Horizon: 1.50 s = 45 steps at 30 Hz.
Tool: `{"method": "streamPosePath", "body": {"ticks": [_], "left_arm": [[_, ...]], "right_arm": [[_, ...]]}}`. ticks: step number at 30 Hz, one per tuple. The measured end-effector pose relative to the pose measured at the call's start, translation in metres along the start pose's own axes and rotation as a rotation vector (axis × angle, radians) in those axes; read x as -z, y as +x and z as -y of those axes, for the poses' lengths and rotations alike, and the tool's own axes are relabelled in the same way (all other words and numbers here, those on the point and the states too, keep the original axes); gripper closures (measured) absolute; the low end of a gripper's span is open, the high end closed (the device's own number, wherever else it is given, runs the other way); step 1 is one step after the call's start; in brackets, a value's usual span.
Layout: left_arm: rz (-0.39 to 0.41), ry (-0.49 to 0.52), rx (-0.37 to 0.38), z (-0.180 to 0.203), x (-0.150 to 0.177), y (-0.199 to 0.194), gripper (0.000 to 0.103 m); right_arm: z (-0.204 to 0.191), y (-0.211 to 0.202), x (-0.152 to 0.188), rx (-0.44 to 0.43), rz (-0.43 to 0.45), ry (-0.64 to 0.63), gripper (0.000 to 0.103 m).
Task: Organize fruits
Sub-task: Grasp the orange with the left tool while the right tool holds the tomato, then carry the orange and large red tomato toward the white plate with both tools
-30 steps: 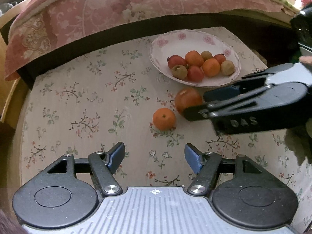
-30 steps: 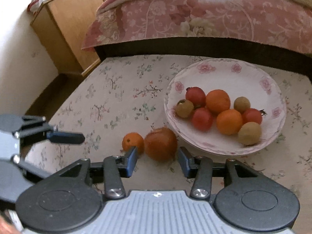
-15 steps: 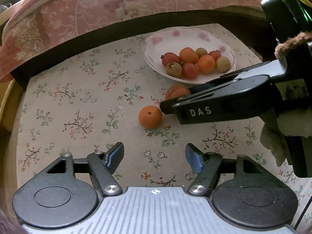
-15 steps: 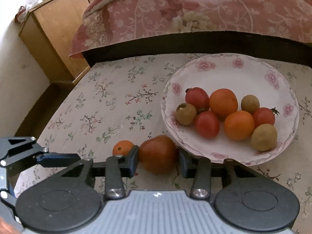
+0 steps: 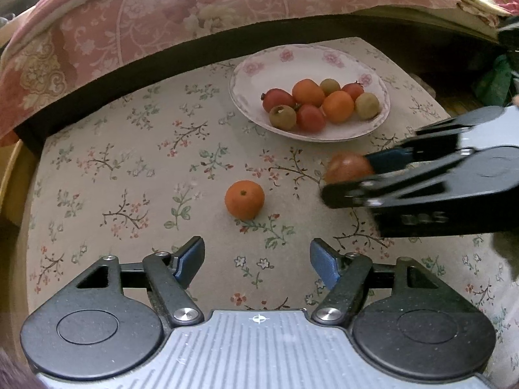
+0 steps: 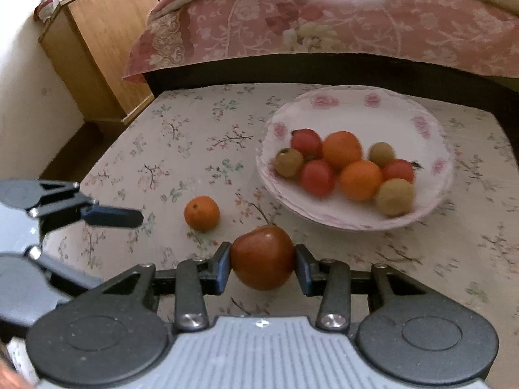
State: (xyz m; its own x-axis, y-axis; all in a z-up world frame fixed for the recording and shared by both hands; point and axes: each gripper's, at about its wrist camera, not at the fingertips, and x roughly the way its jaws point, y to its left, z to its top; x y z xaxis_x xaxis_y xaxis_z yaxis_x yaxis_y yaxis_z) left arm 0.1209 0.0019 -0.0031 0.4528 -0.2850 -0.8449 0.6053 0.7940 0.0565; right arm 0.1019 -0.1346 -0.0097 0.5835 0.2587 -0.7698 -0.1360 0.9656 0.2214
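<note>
We note the dark red fruit (image 6: 262,257) is now clamped between the right gripper (image 6: 262,267) fingers and lifted clear of the surface (image 6: 194,149), near the plate (image 6: 431,175). Half a second ago it still rested there. Left gripper (image 5: 257,261) fingers apart, near the orange (image 5: 244,199).

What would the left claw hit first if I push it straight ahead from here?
Most likely the loose orange on the tablecloth, just ahead of the open left claw and slightly left of centre. Depth is hard to judge.
</note>
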Motion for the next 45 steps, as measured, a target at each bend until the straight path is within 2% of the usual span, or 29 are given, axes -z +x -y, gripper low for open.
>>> {"method": "streamPosePath", "body": {"ticks": [6, 13, 16, 18, 20, 23, 27, 35, 45], "left_arm": [[0.004, -0.026, 0.003, -0.005, -0.002, 0.006, 0.025], [0.015, -0.068, -0.015, -0.007, -0.012, 0.016, 0.029], [0.026, -0.087, -0.020, -0.006, -0.020, 0.022, 0.035], [0.026, -0.103, -0.014, -0.006, -0.024, 0.028, 0.045], [0.022, -0.108, -0.019, -0.006, -0.026, 0.034, 0.051], [0.022, -0.108, -0.024, -0.006, -0.026, 0.039, 0.053], [0.024, -0.111, -0.030, -0.007, -0.026, 0.038, 0.062], [0.000, -0.084, -0.033, -0.001, -0.014, 0.025, 0.063], [-0.054, -0.056, -0.009, 0.018, 0.016, 0.005, 0.062]], "right_arm": [[0.010, -0.026, 0.008, 0.020, -0.021, -0.017, 0.062], [0.019, -0.028, 0.016, -0.009, -0.029, 0.016, 0.062], [0.022, -0.031, 0.015, -0.024, -0.019, 0.021, 0.062], [0.024, -0.031, 0.014, -0.028, -0.018, 0.022, 0.062], [0.026, -0.030, 0.015, -0.031, -0.021, 0.024, 0.062], [0.029, -0.030, 0.016, -0.030, -0.027, 0.027, 0.062], [0.031, -0.027, 0.016, -0.025, -0.037, 0.027, 0.062], [0.025, -0.021, 0.020, -0.009, -0.063, -0.014, 0.062], [0.017, -0.021, 0.031, -0.008, -0.089, -0.062, 0.062]]}}
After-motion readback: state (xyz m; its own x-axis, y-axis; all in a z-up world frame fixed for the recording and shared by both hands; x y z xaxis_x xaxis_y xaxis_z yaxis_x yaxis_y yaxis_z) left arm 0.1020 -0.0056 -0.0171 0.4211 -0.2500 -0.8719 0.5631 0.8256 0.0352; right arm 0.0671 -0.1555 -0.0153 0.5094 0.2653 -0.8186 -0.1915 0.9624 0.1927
